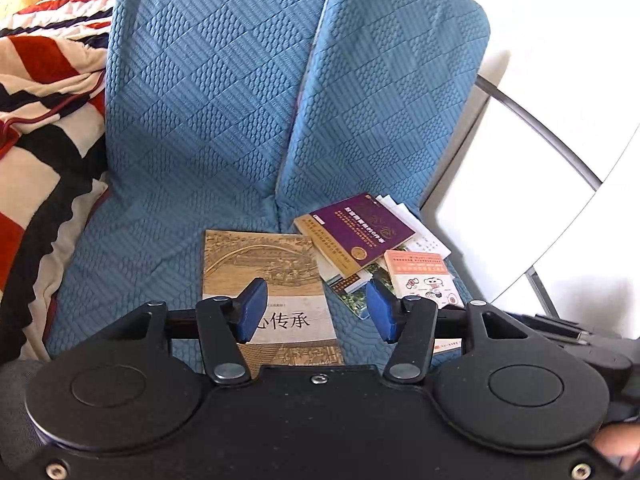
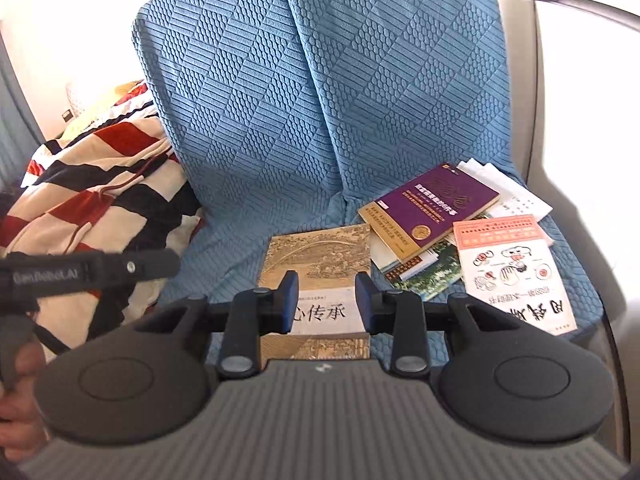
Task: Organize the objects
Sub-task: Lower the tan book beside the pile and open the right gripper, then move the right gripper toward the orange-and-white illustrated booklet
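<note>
Left wrist view: both claws, left claw point(image 1: 316, 312) and right claw point(image 2: 327, 304), gape empty above the tan book point(image 1: 264, 276) lying alone on the blue sofa point(image 1: 200, 120). Next, I judge: fetch the purple book point(image 1: 354, 230) from the pile point(image 1: 408, 268) beside it.

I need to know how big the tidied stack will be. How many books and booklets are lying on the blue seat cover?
5 at least: tan book alone at centre; purple book on a green booklet; cartoon booklet nearest right; white papers behind. More may be hidden underneath.

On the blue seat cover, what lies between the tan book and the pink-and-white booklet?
The purple book, atop a green-covered booklet and other papers. Both wrist views show it; the right wrist's is clearest, with the tan book left, the pink-and-white booklet right.
</note>
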Motion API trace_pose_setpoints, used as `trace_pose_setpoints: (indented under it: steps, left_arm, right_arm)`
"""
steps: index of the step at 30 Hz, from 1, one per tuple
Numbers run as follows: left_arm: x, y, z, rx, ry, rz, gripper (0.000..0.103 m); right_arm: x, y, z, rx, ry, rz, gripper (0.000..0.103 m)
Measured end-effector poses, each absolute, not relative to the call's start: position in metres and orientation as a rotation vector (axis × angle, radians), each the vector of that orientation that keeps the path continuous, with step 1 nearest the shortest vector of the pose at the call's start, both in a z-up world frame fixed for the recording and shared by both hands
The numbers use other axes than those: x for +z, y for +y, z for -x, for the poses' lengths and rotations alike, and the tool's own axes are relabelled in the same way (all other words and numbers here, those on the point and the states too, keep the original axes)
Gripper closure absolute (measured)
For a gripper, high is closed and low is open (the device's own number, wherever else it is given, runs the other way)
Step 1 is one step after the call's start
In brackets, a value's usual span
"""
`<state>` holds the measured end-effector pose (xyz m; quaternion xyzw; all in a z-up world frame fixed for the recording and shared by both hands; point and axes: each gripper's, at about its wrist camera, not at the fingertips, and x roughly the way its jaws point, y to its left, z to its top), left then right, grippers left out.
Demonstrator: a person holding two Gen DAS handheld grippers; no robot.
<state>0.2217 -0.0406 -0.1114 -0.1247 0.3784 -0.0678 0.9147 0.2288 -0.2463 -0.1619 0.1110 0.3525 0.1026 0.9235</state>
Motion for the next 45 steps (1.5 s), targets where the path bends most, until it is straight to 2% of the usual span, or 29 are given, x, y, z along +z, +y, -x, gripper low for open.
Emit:
trace_pose_setpoints:
  steps: [24,45]
  left_arm:
    - [-0.121,-0.072,-0.215,-0.167,0.782,0.255,0.042]
    - [-0.131,-0.130,-0.235,-0.252,0.812,0.220,0.041]
  right_arm:
    - [-0.167,-0.268,-0.201,0.153,0.722,-0.179,0.068]
    - [-0.176,-0.321,-0.196,0.045,0.721,-0.231,0.068]
